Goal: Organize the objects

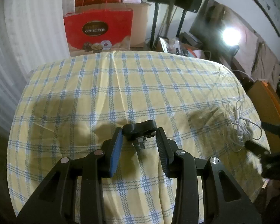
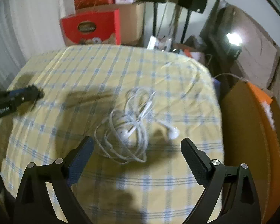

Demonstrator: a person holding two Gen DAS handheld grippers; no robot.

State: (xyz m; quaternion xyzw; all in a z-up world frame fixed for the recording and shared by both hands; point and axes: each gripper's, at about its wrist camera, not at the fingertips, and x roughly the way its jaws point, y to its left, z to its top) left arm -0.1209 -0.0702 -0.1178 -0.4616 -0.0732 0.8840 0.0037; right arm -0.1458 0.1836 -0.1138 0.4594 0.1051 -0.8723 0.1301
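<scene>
We see left gripper (image 1: 139, 134) jaws narrow around black clamp bracket (image 1: 139, 129) on checked tablecloth (image 1: 121, 85). Right gripper (image 2: 137, 145) spread wide, empty, just before tangled white earphones (image 2: 129, 125). Judgement: sorting barely begun, both items unplaced.

The right gripper (image 2: 137, 142) hangs wide open over tangled white earphones (image 2: 132, 128) on the checked tablecloth (image 2: 95, 71). The left gripper (image 2: 30, 95) shows far left.
</scene>
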